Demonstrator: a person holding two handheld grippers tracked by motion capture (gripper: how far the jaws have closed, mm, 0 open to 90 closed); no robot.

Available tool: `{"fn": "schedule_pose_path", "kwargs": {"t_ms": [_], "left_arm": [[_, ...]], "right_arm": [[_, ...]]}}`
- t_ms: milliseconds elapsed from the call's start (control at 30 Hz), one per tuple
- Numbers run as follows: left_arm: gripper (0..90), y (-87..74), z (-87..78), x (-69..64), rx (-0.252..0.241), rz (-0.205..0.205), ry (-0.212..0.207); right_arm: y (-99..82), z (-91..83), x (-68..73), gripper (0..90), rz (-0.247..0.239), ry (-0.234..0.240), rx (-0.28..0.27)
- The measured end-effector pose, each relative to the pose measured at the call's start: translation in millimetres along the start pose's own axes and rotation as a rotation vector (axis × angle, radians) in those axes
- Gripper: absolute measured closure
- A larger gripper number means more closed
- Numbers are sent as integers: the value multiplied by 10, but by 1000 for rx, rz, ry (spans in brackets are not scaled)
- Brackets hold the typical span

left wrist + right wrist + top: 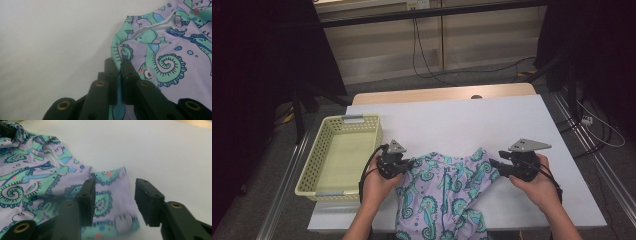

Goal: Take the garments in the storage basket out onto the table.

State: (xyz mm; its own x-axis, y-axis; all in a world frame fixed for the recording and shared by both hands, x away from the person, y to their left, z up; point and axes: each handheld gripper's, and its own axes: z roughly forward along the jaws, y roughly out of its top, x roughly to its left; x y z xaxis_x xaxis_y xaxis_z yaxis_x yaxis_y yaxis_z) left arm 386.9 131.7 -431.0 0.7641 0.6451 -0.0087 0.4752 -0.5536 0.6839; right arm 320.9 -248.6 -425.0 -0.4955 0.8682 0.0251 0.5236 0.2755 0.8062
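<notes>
A lilac garment (442, 190) printed with teal seahorses lies crumpled at the near edge of the white table (462, 120) and hangs over it. My left gripper (408, 165) is at its left edge; in the left gripper view the left gripper (121, 62) is shut on a fold of the garment (170, 50). My right gripper (493, 162) is at the cloth's right corner. In the right gripper view the right gripper (115, 192) is open, its jaws apart above a corner of the garment (30, 177), and the pads are not pressing on it.
A pale yellow plastic basket (362, 119) stands on the table's left side, close to my left hand. Bare white tabletop stretches behind and to the right of the garment. Cables and dark stands are on the floor beyond the table.
</notes>
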Motion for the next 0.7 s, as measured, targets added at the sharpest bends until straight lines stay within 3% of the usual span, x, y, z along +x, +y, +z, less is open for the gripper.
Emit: {"fn": "schedule_pose_path", "kwargs": {"t_ms": [133,267,367,433,500,567,600,700], "left_arm": [[844,28,-7,-21,-3,2,-6],[854,26,19,-25,42,5,-32],[848,22,46,-28,48,1,-34],[805,27,42,-12,25,-9,-30],[655,43,42,3,-26,-18,-5],[605,68,60,13,-47,-34,-24],[547,80,79,11,-58,-48,-35],[445,102,150,-2,-57,-47,-43]], "right_arm": [[24,69,81,490,-36,17,10],[-43,229,49,492,-64,-29,44],[-64,396,-22,494,-28,-63,93],[-84,497,-35,578,-20,-46,139],[-85,516,-16,702,-32,-25,140],[-90,510,1,760,-37,-18,141],[-95,506,1,851,-48,-14,136],[-95,459,-27,896,-33,-12,129]]}}
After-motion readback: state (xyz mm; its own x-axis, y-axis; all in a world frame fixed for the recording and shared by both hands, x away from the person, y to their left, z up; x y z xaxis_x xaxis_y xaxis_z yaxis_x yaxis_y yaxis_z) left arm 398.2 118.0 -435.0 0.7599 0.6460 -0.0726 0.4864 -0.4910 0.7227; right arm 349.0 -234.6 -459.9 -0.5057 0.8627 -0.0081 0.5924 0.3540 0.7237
